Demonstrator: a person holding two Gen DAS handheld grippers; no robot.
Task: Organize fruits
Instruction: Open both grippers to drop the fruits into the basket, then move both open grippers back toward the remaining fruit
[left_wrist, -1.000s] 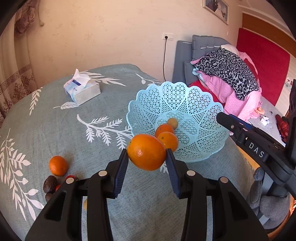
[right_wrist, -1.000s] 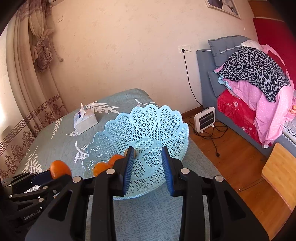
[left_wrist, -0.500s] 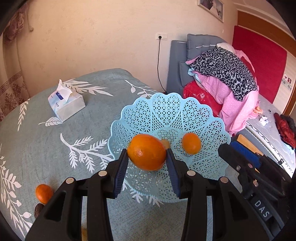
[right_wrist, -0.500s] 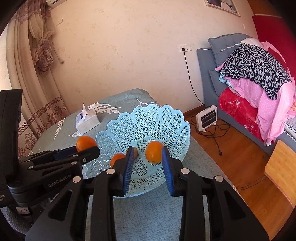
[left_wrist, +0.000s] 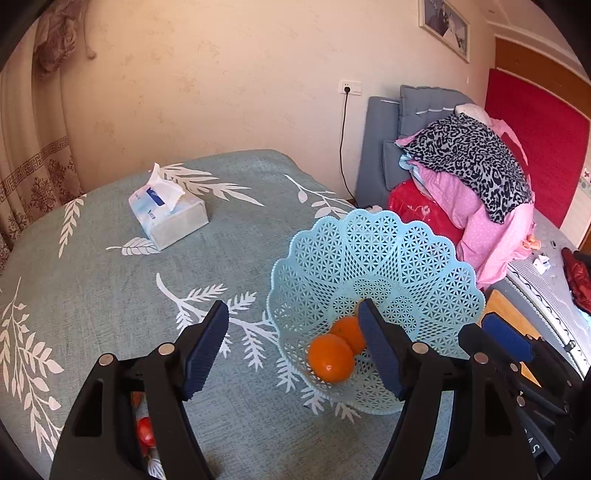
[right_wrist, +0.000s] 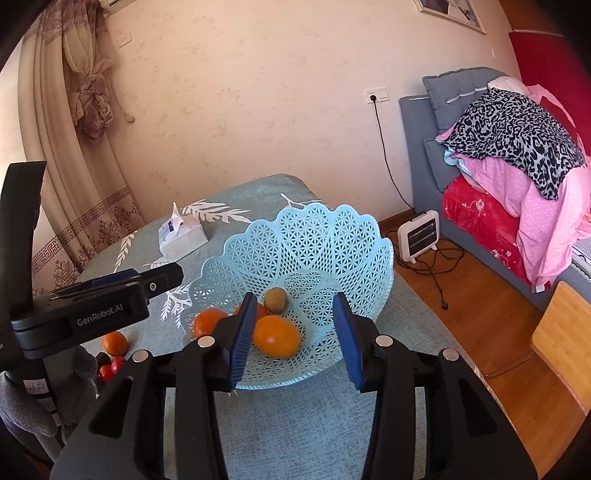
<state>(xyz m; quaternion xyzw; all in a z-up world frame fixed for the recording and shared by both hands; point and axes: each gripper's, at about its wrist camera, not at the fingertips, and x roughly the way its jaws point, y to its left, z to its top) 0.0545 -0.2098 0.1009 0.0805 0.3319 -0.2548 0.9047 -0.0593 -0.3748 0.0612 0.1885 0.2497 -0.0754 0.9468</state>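
Moved: big orange (left_wrist: 330, 358) dropped from left gripper (left_wrist: 293, 350) into basket (left_wrist: 373, 258).
Left fingers: spread wide, released.
Loose fruit: orange (right_wrist: 115, 342) and small red ones (right_wrist: 107, 370) wait on surface (left_wrist: 110, 295), left of basket.
Right gripper (right_wrist: 293, 338): released, empty, poised over the near rim.
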